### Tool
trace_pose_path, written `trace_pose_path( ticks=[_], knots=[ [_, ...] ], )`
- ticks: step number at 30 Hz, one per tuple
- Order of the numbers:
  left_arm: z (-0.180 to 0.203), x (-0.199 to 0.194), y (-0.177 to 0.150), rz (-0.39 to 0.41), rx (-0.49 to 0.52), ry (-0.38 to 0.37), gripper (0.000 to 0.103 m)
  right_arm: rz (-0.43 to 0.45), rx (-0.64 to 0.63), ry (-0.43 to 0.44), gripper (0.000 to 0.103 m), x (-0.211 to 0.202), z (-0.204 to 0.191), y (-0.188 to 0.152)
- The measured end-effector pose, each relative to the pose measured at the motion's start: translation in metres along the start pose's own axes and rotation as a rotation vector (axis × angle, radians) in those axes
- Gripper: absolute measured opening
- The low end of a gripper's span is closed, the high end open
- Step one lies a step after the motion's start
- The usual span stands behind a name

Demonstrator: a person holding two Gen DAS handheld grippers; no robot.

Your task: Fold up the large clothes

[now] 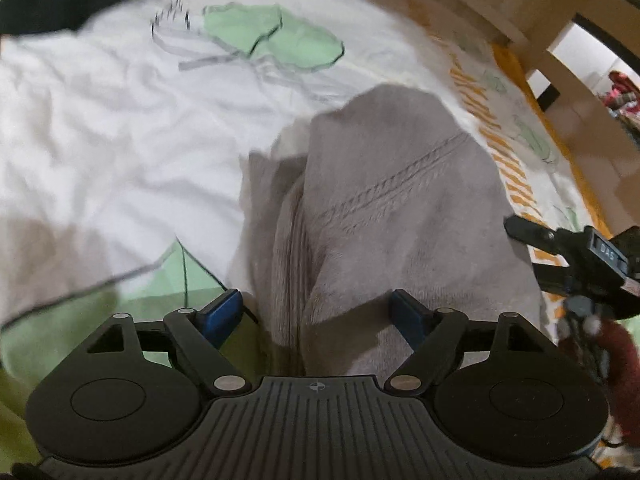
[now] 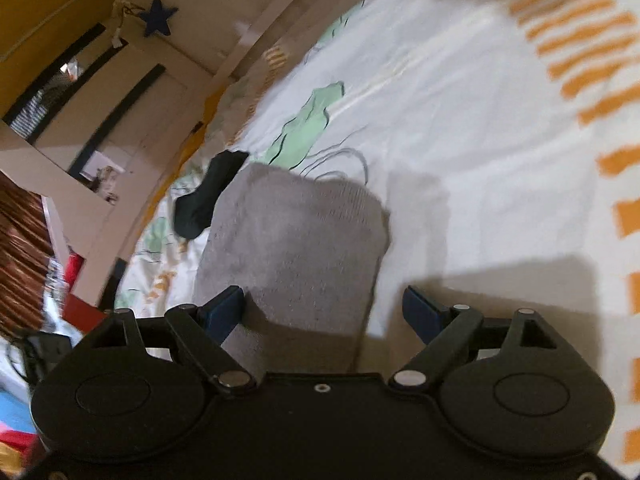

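Blue pads at bottom of frame, left wrist view: left gripper spread wide, nothing pinched, grey folded garment lying between and beyond the fingers, not pressed by either pad. Same in right wrist view: right gripper spread wide, grey garment nearest the left pad, right pad over bare sheet; contact with left pad not clear through blur.

Garment in centre of both frames, folded to a compact block, knit stitch line running diagonally across its top in left view. Rested on white bedsheet printed with pale green shapes and orange dashes along the edge.

At right edge of left view, part of the other gripper's black frame. Further up in right view, dark sock-like item just beyond the garment's upper left corner, touching or nearly so. Upper left corner of left view, black cloth on the sheet. Beyond that, cream bed rail; blue star on wall, upper left of right view.
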State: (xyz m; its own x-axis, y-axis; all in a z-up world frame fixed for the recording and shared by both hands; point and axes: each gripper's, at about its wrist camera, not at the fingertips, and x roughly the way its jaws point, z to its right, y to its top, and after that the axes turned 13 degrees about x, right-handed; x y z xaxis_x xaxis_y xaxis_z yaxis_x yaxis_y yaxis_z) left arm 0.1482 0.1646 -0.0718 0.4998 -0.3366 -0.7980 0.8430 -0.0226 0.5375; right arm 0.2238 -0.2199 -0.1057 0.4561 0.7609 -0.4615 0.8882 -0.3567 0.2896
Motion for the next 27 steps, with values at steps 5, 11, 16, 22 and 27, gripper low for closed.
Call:
trace_pose_path(
  ticks=[5, 11, 16, 22, 27],
  knots=[
    [-0.011, 0.008, -0.004, 0.003, -0.071, -0.062, 0.09, -0.043, 0.014, 0.064, 0.085, 0.021, 0.0, 0.005],
    [0.004, 0.015, 0.001, 0.03, -0.083, -0.157, 0.09, -0.071, -0.071, 0.039, 0.062, 0.021, -0.013, 0.014],
    [0.027, 0.032, 0.022, 0.077, -0.078, -0.167, 0.09, -0.062, -0.318, -0.028, 0.06, 0.007, -0.048, 0.025],
    [0.079, 0.08, 0.074, 0.131, -0.018, -0.225, 0.09, 0.037, -0.511, -0.161, 0.059, -0.016, -0.059, 0.079],
    [0.116, 0.12, 0.103, 0.139, 0.071, -0.205, 0.089, 0.109, -0.57, -0.3, 0.059, -0.024, -0.038, 0.129]
  ],
)
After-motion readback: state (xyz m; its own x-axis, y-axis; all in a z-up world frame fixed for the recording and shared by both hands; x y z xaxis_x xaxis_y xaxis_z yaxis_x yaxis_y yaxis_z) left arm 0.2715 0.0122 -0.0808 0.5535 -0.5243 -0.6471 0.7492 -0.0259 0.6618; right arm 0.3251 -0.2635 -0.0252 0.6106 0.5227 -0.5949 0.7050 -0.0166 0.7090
